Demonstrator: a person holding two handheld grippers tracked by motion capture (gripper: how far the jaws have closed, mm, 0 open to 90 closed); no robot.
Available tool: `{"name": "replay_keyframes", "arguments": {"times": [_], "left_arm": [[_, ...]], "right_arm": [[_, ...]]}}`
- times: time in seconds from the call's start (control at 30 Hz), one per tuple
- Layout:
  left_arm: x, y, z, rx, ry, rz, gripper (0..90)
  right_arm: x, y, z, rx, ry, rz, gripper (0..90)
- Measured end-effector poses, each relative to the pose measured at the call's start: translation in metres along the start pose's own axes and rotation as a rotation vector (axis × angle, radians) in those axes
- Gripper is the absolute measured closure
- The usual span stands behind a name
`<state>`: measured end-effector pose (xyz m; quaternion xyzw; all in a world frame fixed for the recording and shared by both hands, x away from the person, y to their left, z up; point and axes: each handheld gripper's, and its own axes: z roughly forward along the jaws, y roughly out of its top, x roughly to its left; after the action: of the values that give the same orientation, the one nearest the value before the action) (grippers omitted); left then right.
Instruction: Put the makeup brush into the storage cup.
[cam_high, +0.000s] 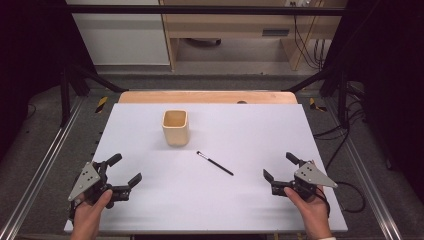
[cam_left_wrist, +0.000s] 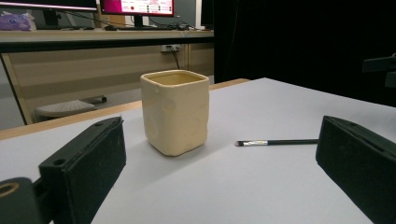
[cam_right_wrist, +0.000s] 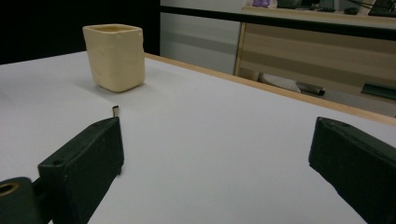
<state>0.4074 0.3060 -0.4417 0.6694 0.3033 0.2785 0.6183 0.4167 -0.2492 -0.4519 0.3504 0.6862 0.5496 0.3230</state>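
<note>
Brush: a thin black makeup brush (cam_high: 215, 163) lies flat on the white table (cam_high: 280, 125), near the middle, its small bristle tip toward the cup and its handle end pointing toward the right gripper.
Cup: a cream, square-sided cup (cam_high: 175, 128) stands upright and open-topped just beyond the bristle tip, apart from it.
How the brush should handle: by its look it is very light, stiff and slender; lying flat on a smooth top, it will likely roll or skate away if pushed from one side. The bristles are the soft, delicate part.
Where to take hold: judged best across the black handle near its middle, squeezed from both sides at once, well off the bristles.
How the cup should handle: it looks rigid and fairly heavy, probably ceramic, so it should stay put unless knocked; the rim or a flat wall offers a hold.
Left gripper: the left gripper (cam_high: 121, 175) rests at the near left edge of the table, fingers spread wide with nothing between them. In the left gripper view the cup (cam_left_wrist: 175, 112) and brush (cam_left_wrist: 280, 142) lie ahead, well apart from it.
Right gripper: the right gripper (cam_high: 280, 167) sits at the near right, fingers likewise spread and empty. The handle end lies nearer this one, still apart from its fingers; in the right gripper view the left finger hides most of the brush (cam_right_wrist: 115, 111).
</note>
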Motion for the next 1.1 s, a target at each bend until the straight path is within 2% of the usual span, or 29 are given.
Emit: {"name": "replay_keyframes", "arguments": {"times": [0.07, 0.17, 0.4, 0.47, 0.5, 0.53, 0.6, 0.67, 0.7, 0.77, 0.87, 0.9, 1.0, 1.1], "left_arm": [[0.000, 0.000, 0.000, 0.000, 0.000, -0.002, 1.5], [-0.002, 0.000, 0.001, 0.002, -0.004, -0.001, 1.5], [-0.005, -0.001, 0.002, 0.016, -0.014, 0.012, 1.5], [-0.005, -0.002, 0.003, 0.011, -0.018, 0.001, 1.5], [-0.005, -0.001, 0.003, 0.005, -0.023, -0.010, 1.5], [-0.006, -0.001, 0.003, 0.000, -0.024, -0.011, 1.5], [-0.006, -0.001, 0.003, 0.002, -0.024, -0.009, 1.5], [-0.006, -0.002, 0.002, 0.002, -0.022, -0.010, 1.5], [-0.005, -0.002, 0.002, 0.002, -0.019, -0.011, 1.5], [-0.002, -0.003, 0.002, 0.002, -0.010, -0.013, 1.5], [0.000, -0.004, 0.002, 0.007, -0.003, -0.013, 1.5], [0.000, -0.004, 0.002, 0.007, -0.003, -0.013, 1.5], [0.002, -0.005, 0.003, 0.013, 0.000, -0.011, 1.5], [0.001, -0.006, 0.004, 0.029, -0.005, 0.003, 1.5]], "right_arm": [[0.000, 0.000, 0.000, 0.006, -0.002, -0.001, 4.5], [0.002, 0.000, 0.000, 0.038, 0.003, 0.027, 5.5], [0.008, 0.001, 0.000, 0.068, 0.013, 0.017, 5.1], [0.010, 0.002, 0.000, 0.073, 0.017, 0.019, 4.9], [0.014, 0.004, 0.000, 0.108, 0.019, 0.002, 4.6], [0.014, 0.004, 0.000, 0.108, 0.019, 0.002, 4.6], [0.020, 0.007, 0.004, 0.162, 0.015, -0.032, 4.5], [0.025, 0.011, 0.007, 0.191, 0.025, -0.063, 4.4], [0.025, 0.011, 0.007, 0.191, 0.025, -0.063, 4.4], [0.031, 0.018, 0.013, 0.248, 0.054, -0.094, 4.0], [0.034, 0.022, 0.019, 0.309, 0.084, -0.110, 4.0], [0.034, 0.022, 0.019, 0.309, 0.084, -0.110, 4.0], [0.038, 0.026, 0.025, 0.374, 0.116, -0.136, 4.4], [0.040, 0.030, 0.029, 0.416, 0.133, -0.148, 4.7]]}}
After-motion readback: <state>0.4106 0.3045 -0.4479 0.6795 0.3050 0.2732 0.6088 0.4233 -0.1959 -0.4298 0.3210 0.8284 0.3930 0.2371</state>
